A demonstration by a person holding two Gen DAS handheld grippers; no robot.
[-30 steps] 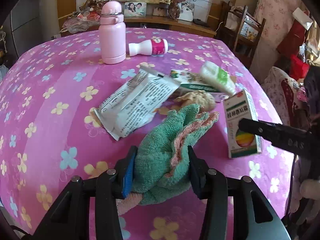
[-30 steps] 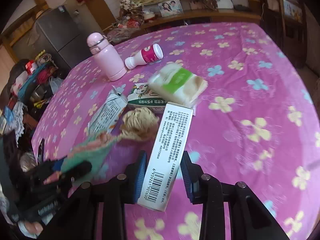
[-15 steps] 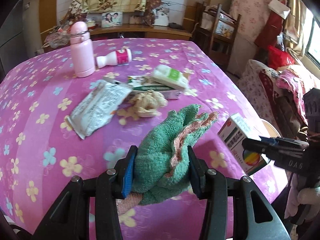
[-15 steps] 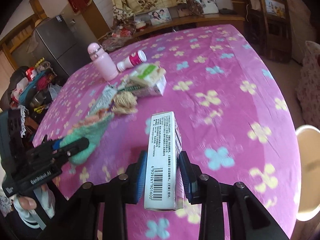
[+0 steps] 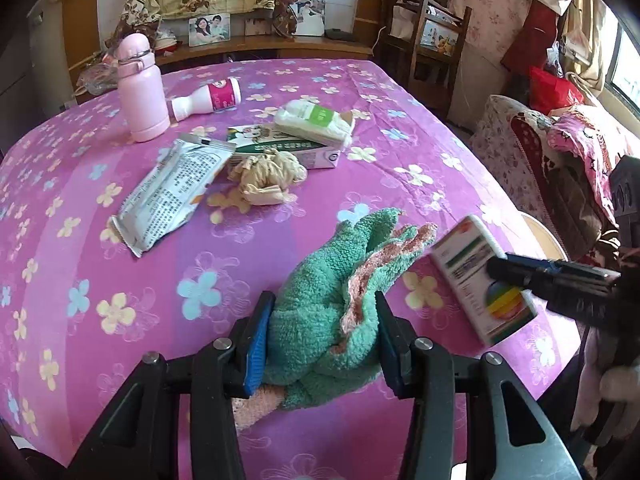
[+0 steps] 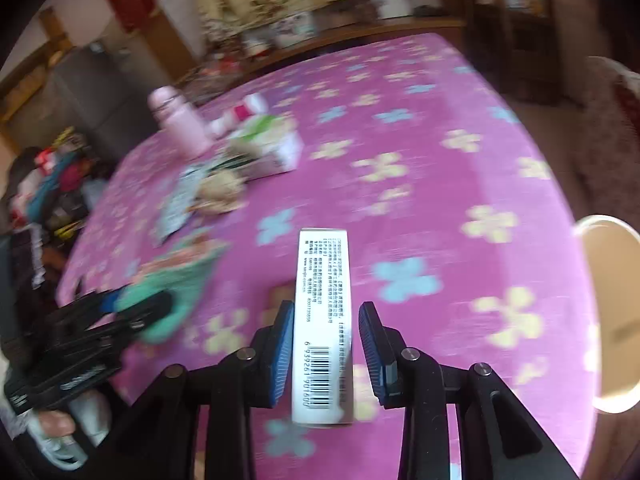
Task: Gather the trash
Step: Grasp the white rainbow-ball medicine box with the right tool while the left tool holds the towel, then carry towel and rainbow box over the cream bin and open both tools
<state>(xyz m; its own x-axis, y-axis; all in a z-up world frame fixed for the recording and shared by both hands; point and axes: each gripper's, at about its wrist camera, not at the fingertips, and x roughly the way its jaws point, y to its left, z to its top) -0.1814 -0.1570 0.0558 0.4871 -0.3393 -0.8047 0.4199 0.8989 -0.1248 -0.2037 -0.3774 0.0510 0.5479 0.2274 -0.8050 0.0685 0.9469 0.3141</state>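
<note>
1. Left tool (image 5: 322,344) clamps green towel (image 5: 332,300) above desk (image 5: 120,272) near edge
2. Right tool (image 6: 326,350) jaws opening, white box (image 6: 324,320) between them, gaps at both pads, over desk's near edge

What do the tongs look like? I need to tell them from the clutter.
Both are alike: black angular plastic arms with silver screw heads, each finger tipped by a ribbed blue pad. The left tongs and right tongs match. The left's body bears small pale lettering, too blurred to read. The hands behind them seem to wear pale gloves.
</note>
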